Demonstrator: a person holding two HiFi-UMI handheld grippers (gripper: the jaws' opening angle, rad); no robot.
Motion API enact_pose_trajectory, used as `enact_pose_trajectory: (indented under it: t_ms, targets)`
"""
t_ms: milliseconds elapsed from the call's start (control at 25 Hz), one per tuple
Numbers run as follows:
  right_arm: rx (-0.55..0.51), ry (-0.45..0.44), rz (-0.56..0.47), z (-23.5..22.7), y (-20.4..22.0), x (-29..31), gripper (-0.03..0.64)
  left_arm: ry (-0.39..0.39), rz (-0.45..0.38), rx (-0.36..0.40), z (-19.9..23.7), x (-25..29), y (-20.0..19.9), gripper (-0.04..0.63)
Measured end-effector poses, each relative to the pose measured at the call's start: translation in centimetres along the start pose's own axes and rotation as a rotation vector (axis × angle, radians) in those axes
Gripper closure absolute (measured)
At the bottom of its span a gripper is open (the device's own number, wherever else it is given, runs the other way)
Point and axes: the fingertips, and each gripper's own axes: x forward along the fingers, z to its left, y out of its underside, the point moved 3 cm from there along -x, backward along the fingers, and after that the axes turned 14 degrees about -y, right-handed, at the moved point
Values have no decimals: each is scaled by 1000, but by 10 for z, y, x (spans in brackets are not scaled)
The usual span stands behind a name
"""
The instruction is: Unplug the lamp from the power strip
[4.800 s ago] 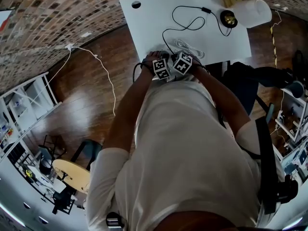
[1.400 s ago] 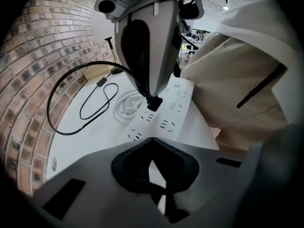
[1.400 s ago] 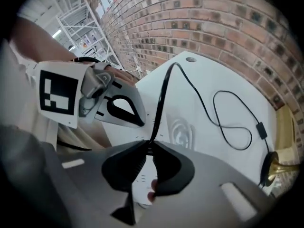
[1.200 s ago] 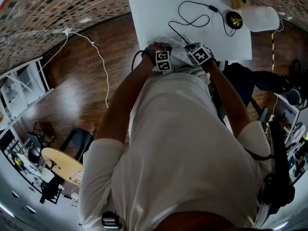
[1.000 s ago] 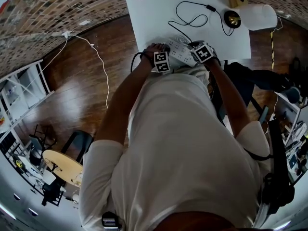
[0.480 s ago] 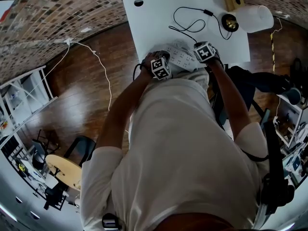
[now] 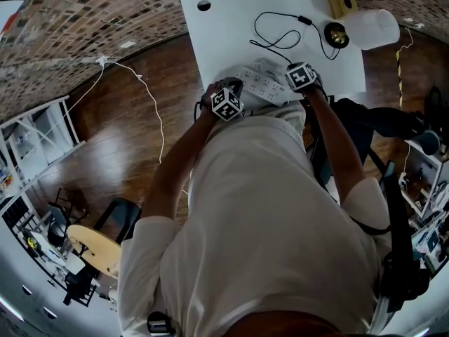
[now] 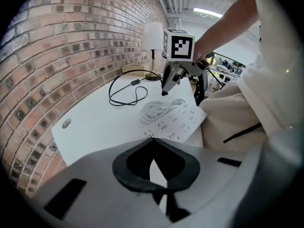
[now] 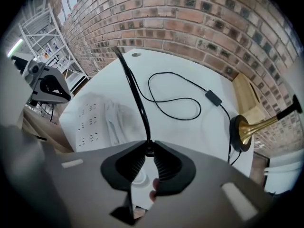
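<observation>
Right gripper view shows the right hand-held gripper (image 9: 147, 150) clenched on the black lamp cord (image 9: 135, 93): light, limp, probably best gripped at its stiff plug.

Both grippers were at the white table's (image 7: 224, 27) near edge: left gripper (image 7: 230, 93) by the power strip's (image 7: 261, 86) left end, right gripper (image 7: 299, 74) over its right end. Lamp cord (image 7: 275, 35) looped beyond, lamp (image 7: 354, 29) at far right corner.
</observation>
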Motion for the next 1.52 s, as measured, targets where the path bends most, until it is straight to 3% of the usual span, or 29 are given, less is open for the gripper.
enact_pose_trajectory:
  t_ms: [480,880,1120,1520]
  targets:
    - [12,51,-6,-13,6,-3,558,-38,-33,-136,17,-17,0,592]
    - [15,62,-76,-6,7,-22,491,-62,-75,-278,36,-33,-6,592]
    - [20,70,-129,10,7,-32,477,-45,-146,-349,49,-46,-13,592]
    - [10,116,-263,49,-6,-63,460,68,-337,-481,63,-88,-41,592]
